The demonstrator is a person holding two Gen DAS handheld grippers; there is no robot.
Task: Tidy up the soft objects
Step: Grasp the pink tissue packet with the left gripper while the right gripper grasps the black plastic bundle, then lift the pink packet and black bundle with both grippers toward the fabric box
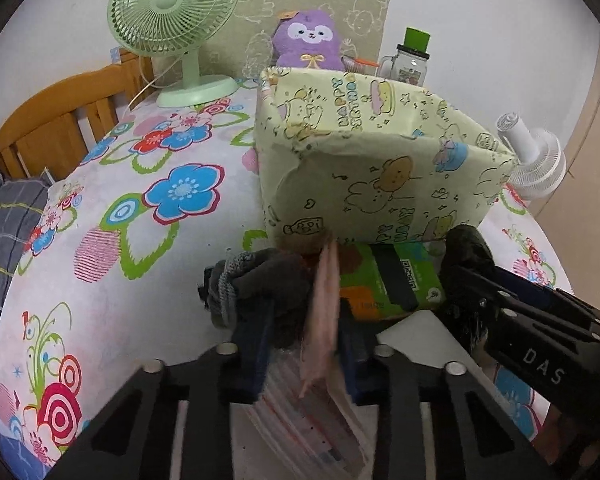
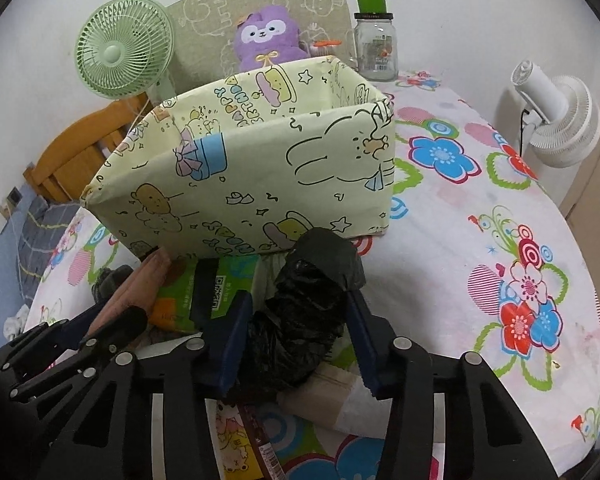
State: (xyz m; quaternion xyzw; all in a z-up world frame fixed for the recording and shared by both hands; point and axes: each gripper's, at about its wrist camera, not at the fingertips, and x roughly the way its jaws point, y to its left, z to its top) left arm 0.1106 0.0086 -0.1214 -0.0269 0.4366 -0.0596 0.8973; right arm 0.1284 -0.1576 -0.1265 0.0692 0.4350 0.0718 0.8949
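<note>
On the floral-sheeted bed [image 2: 480, 208], just in front of the gift-wrapped box [image 2: 260, 176], a small heap of soft items is being worked from both sides. A thin pink cloth [image 1: 324, 304] is being pinched by the left hand-held gripper [image 1: 304, 320], jaws clenched on it w/ the fabric hanging edge-on between the blue pads; a grey knit piece [image 1: 252, 284], prob. a sock or glove, is bunched against the left pad, and whether it is also caught can't be told. A black plastic-bag roll [image 2: 300, 320] is being grasped by the right hand-held gripper [image 2: 296, 336], pads pressing on both flanks. Each item is being held near its middle, presumably so it can be lifted w/o sagging out and carried over the box rim.

Between the two, a green tissue pack [image 1: 392, 284] is lying flat, touching the box's base; beneath it, a stack of printed packets [image 1: 312, 420] is being left alone.

Re containers: the box is standing upright, open-topped, and as far as its interior is being shown, nothing is seen inside; the floor of it is hidden. Behind it a purple plush [image 2: 266, 38], a glass jar [image 2: 374, 48] w/ green lid and a green desk fan [image 2: 124, 48] are being left where they stand; the jar's contents can't be made out.
</note>
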